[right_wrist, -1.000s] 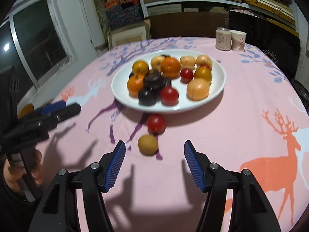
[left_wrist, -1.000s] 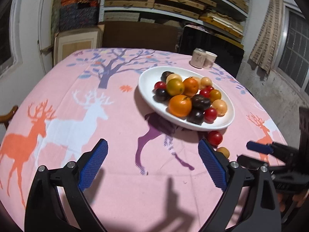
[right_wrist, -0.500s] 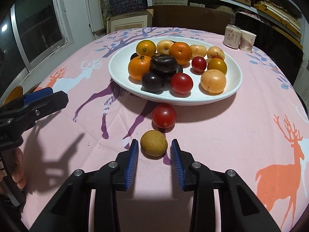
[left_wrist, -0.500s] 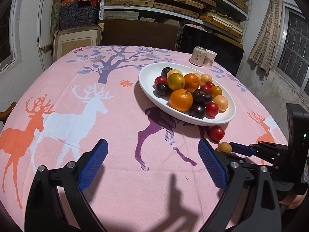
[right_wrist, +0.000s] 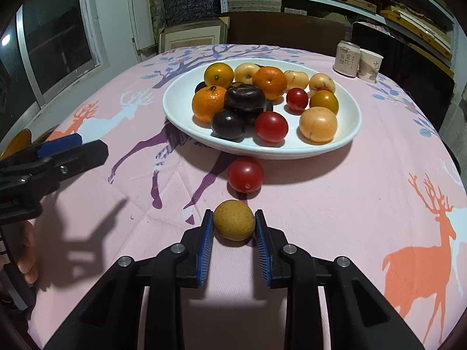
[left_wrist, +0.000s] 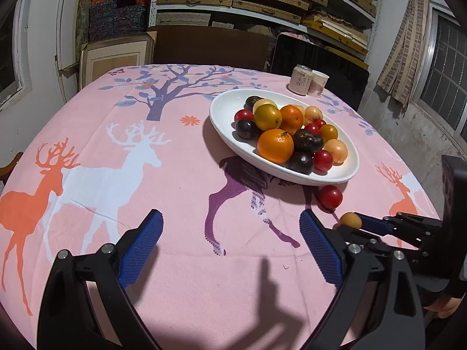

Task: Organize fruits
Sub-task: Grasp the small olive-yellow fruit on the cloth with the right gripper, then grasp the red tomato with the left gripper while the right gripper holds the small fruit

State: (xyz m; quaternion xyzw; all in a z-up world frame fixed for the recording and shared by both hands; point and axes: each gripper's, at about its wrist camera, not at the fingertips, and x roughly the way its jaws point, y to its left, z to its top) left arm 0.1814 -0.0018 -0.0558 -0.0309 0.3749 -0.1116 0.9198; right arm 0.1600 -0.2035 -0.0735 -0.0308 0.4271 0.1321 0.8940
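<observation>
A round surface (left_wrist: 181, 277) wears a pink cloth printed with deer and a tree. Behind it metal shelves (left_wrist: 262, 3) hold stacked flat boxes, and a framed board (left_wrist: 116, 58) leans against the white wall (left_wrist: 43, 43). A barred window (left_wrist: 446, 93) with a patterned curtain (left_wrist: 405, 38) stands at one side, a dark window (right_wrist: 52, 43) at the other. Light falls from above, throwing hard shadows.

The worktop (right_wrist: 335, 204) was covered in a pink cloth printed with orange, white and purple deer plus a purple tree with blue leaves. A plain white plate (right_wrist: 347, 134) was loaded with orange, dark purple-black, red and pale peach fruits. Beside it, a red fruit (right_wrist: 245, 175) and a speckled yellow-brown fruit (right_wrist: 233, 224) were seen. Both grippers were done in black with blue ribbed pads (left_wrist: 319, 246).
</observation>
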